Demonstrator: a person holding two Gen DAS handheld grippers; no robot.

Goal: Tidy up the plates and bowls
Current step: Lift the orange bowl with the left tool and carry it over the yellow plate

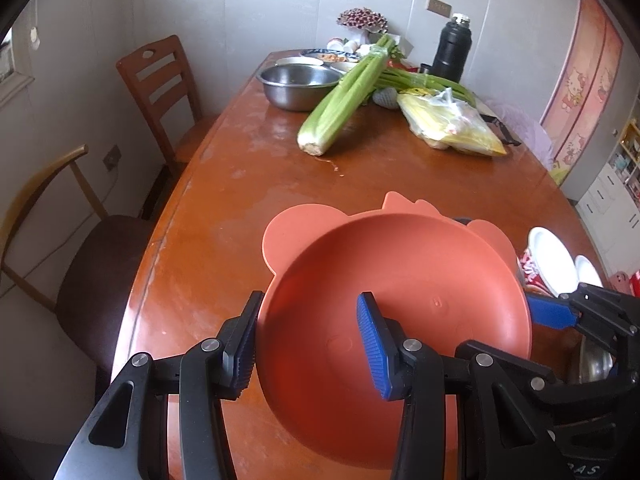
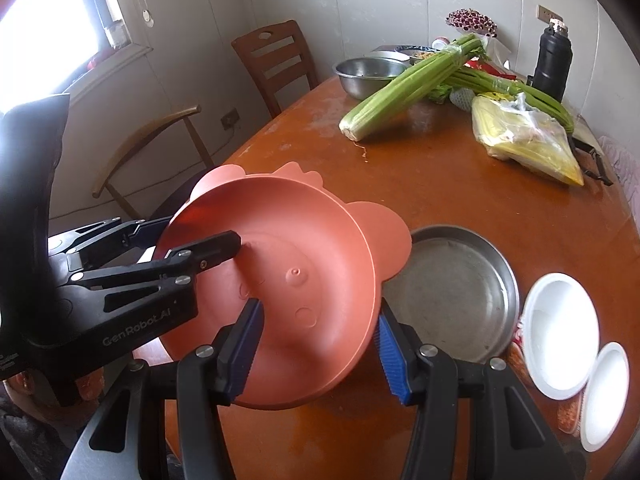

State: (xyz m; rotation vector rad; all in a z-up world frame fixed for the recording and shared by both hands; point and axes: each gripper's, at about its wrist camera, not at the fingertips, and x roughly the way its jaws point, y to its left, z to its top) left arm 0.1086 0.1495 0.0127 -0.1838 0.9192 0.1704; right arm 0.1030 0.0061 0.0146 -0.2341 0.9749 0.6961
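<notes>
Gripping opposite rims, the left gripper point(image 1: 308, 344) and right gripper point(image 2: 320, 350) are each clamped on the terracotta-orange plastic eared bowl point(image 2: 280, 280), held above the wooden table point(image 2: 480, 208); it looks light, stiff, slippery.

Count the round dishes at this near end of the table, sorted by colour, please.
Orange: 1, the eared bowl
Steel: 1, the shallow pan
White: 2, the large white dish and the small white dish
Total: 4
</notes>
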